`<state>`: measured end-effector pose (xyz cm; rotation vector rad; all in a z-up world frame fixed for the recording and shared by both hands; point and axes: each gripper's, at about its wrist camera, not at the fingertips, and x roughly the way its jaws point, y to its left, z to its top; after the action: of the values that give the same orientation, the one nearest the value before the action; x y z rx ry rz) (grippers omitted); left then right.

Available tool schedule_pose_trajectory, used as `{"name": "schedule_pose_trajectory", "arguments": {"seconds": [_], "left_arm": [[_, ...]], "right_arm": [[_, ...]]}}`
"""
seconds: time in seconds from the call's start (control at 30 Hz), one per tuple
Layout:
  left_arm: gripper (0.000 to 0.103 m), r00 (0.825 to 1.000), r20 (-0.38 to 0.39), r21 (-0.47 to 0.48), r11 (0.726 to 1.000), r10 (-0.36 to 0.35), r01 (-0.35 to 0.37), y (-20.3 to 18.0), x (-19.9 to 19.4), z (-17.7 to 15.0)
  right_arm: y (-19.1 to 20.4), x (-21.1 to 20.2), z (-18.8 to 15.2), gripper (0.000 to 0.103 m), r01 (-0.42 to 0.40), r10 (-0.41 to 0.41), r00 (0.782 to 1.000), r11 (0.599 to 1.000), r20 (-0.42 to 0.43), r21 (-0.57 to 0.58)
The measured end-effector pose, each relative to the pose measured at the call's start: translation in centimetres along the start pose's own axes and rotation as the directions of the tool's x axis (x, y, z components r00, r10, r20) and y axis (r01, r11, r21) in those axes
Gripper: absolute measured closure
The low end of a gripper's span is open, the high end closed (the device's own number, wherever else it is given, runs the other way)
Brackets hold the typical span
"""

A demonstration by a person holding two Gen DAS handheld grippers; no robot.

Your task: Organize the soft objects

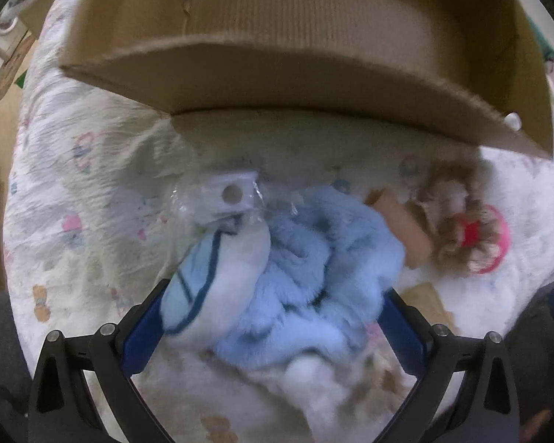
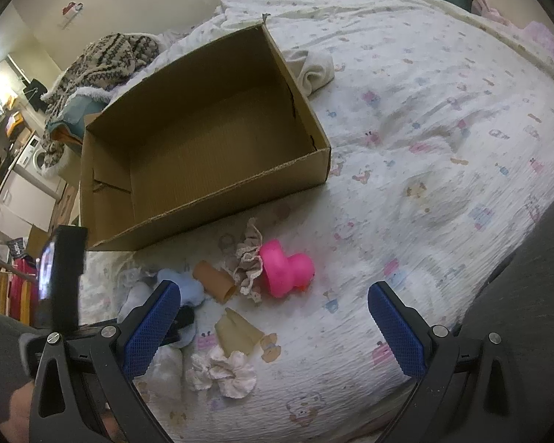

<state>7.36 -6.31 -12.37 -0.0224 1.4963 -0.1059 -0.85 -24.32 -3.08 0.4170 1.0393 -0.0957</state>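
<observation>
My left gripper (image 1: 273,317) has its blue pads around a fluffy light-blue soft toy (image 1: 306,258) with a plastic-wrapped tag (image 1: 232,193), just in front of the open cardboard box (image 1: 277,70). My right gripper (image 2: 273,317) is open and empty above the bed. Below it lie a pink rubber duck (image 2: 284,269), a beige lace scrunchie (image 2: 249,262), a cream scrunchie (image 2: 225,371), an orange tube (image 2: 214,280) and a tan piece (image 2: 238,332). The box (image 2: 203,158) is empty inside. The blue toy (image 2: 183,288) shows beside the right gripper's left finger.
The bed has a white patterned quilt (image 2: 424,147). A white folded cloth (image 2: 314,66) lies behind the box. A knitted blanket pile (image 2: 103,62) sits at the far left. My grey-clad leg (image 2: 528,295) is at the right.
</observation>
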Motion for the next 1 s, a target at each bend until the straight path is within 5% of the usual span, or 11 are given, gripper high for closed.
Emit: {"name": "schedule_pose_trajectory", "arguments": {"seconds": [0.03,0.2,0.27,0.4,0.63,0.77,0.93,1.0], "left_arm": [[0.007,1.0,-0.005,-0.001,1.0,0.007,-0.007,0.0,0.4,0.1],[0.06,0.999,0.039,-0.016,1.0,0.021,-0.02,0.3,-0.1,0.0],[0.068,0.999,0.046,-0.012,1.0,-0.005,0.005,0.5,-1.4,-0.5],[0.07,0.994,0.052,0.001,0.996,-0.092,0.092,0.5,-4.2,-1.7],[0.07,0.993,0.067,0.037,0.994,-0.102,0.099,2.2,-8.0,-3.9],[0.07,0.979,0.193,0.006,0.998,-0.066,0.066,4.7,-10.8,-4.8],[0.07,0.971,0.236,-0.066,0.996,-0.041,0.058,7.3,-11.3,-4.3],[0.07,0.97,0.239,-0.073,0.995,-0.042,0.061,7.1,-11.1,-4.3]], "right_arm": [[-0.1,0.0,0.0,0.0,0.0,0.0,1.0,1.0,-0.001,0.001],[-0.3,0.3,0.1,0.0,-0.001,0.002,1.0,1.0,-0.01,0.01],[-0.3,0.4,0.1,0.0,-0.002,0.002,1.0,1.0,-0.013,0.013],[-0.3,0.6,0.1,0.0,-0.004,0.004,1.0,1.0,-0.022,0.017],[-0.6,0.7,0.2,0.0,-0.008,0.009,1.0,0.999,-0.023,0.032],[-1.3,1.1,0.5,0.0,-0.068,0.072,0.996,0.995,-0.058,0.069],[-1.5,3.9,0.4,0.0,-0.176,0.205,0.954,0.974,-0.22,0.141],[-1.5,5.3,0.1,0.008,-0.17,0.211,0.936,0.972,-0.282,0.163]]}}
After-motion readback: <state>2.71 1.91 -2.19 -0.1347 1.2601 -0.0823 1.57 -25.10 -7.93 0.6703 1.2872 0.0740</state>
